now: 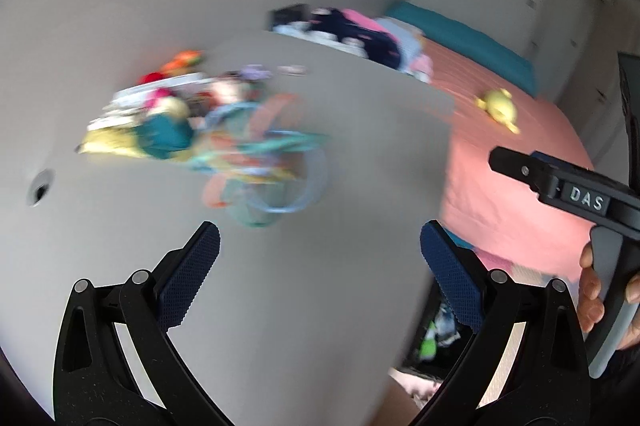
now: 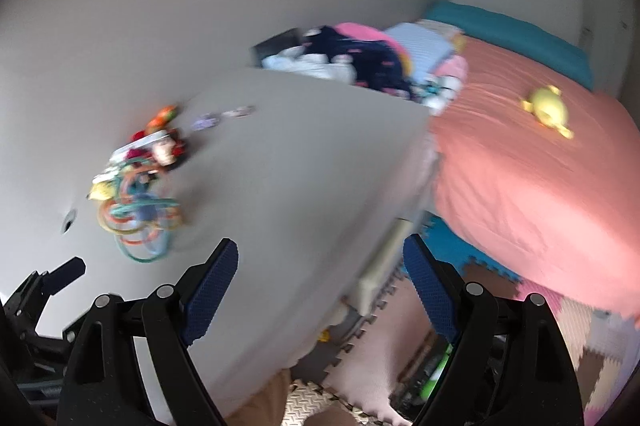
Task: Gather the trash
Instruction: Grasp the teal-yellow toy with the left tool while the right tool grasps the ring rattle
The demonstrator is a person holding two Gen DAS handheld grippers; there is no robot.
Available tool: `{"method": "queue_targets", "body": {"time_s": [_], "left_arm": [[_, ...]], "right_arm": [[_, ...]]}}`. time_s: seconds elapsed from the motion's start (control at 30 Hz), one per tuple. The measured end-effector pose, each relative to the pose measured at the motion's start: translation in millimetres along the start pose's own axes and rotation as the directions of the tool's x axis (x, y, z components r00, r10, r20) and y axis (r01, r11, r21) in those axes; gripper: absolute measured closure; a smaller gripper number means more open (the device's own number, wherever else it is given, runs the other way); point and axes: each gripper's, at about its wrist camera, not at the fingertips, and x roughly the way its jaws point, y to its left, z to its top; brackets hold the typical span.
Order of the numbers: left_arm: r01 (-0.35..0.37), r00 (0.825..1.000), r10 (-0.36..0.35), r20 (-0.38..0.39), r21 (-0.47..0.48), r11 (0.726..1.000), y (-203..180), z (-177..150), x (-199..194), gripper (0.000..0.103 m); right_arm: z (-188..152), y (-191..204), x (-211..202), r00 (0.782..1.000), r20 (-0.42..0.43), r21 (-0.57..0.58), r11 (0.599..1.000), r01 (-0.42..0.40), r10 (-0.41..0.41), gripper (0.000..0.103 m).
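Observation:
A blurred heap of colourful rings and small toys (image 1: 240, 142) lies on the grey table (image 1: 360, 154), toward its left side. My left gripper (image 1: 320, 270) hangs open above the table's near part, with nothing between its blue pads. In the right wrist view the same heap (image 2: 136, 202) lies far left, and my right gripper (image 2: 320, 290) stands open and empty over the table's right edge. A hand (image 1: 592, 290) grips the right gripper's handle. One of the left gripper's fingers (image 2: 66, 272) shows at lower left.
A bed with a pink cover (image 2: 540, 194) stands right of the table, with a yellow plush toy (image 2: 548, 110) on it. Piled clothes (image 2: 360, 62) lie behind the table. Foam puzzle mats (image 2: 480, 266) cover the floor. A dark container (image 1: 436, 338) holding white and green items sits below the table edge.

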Motion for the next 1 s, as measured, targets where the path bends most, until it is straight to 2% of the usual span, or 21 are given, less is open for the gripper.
{"method": "queue_targets", "body": {"time_s": [0.23, 0.37, 0.47, 0.57, 0.67, 0.77, 0.8, 0.83, 0.87, 0.93, 0.97, 1.0], "left_arm": [[-0.104, 0.994, 0.109, 0.032, -0.125, 0.987, 86, 2, -9, 0.006], [-0.138, 0.990, 0.143, 0.018, -0.162, 0.977, 115, 0, -5, 0.006], [-0.141, 0.989, 0.145, 0.004, -0.187, 0.972, 131, 0, 1, 0.006], [-0.135, 0.990, 0.139, 0.001, -0.209, 0.968, 143, 2, 8, 0.006], [-0.134, 0.991, 0.136, -0.006, -0.212, 0.968, 143, 5, 13, 0.006], [-0.142, 0.989, 0.145, -0.003, -0.206, 0.968, 143, 8, 16, 0.006], [-0.145, 0.989, 0.148, -0.003, -0.203, 0.968, 143, 9, 17, 0.006], [-0.146, 0.989, 0.148, -0.003, -0.202, 0.969, 143, 12, 19, 0.006], [-0.148, 0.989, 0.150, -0.004, -0.201, 0.968, 144, 13, 20, 0.006], [-0.154, 0.988, 0.156, -0.007, -0.199, 0.968, 146, 17, 25, 0.006], [-0.164, 0.986, 0.165, -0.009, -0.198, 0.967, 148, 19, 27, 0.006], [-0.170, 0.985, 0.171, -0.013, -0.198, 0.965, 149, 20, 29, 0.006]], "right_arm": [[11, 79, 48, 0.983, -0.078, -0.052, 0.984, -0.168, 0.164, 0.018], [16, 95, 74, 0.960, -0.122, 0.039, 0.967, -0.251, 0.253, 0.018], [16, 101, 90, 0.946, -0.149, 0.088, 0.957, -0.276, 0.287, 0.021], [16, 100, 97, 0.907, -0.140, 0.150, 0.914, -0.377, 0.397, 0.031], [25, 94, 99, 0.874, -0.112, 0.217, 0.870, -0.442, 0.472, 0.033], [37, 99, 100, 0.863, -0.106, 0.222, 0.857, -0.464, 0.495, 0.034], [40, 103, 100, 0.858, -0.109, 0.219, 0.854, -0.472, 0.502, 0.042], [42, 106, 102, 0.854, -0.114, 0.215, 0.851, -0.478, 0.508, 0.060], [46, 110, 104, 0.831, -0.129, 0.220, 0.832, -0.509, 0.542, 0.065], [50, 116, 109, 0.798, -0.170, 0.236, 0.810, -0.536, 0.578, 0.066], [52, 123, 114, 0.770, -0.209, 0.239, 0.796, -0.557, 0.602, 0.066], [54, 128, 118, 0.761, -0.217, 0.246, 0.789, -0.563, 0.611, 0.066]]}}
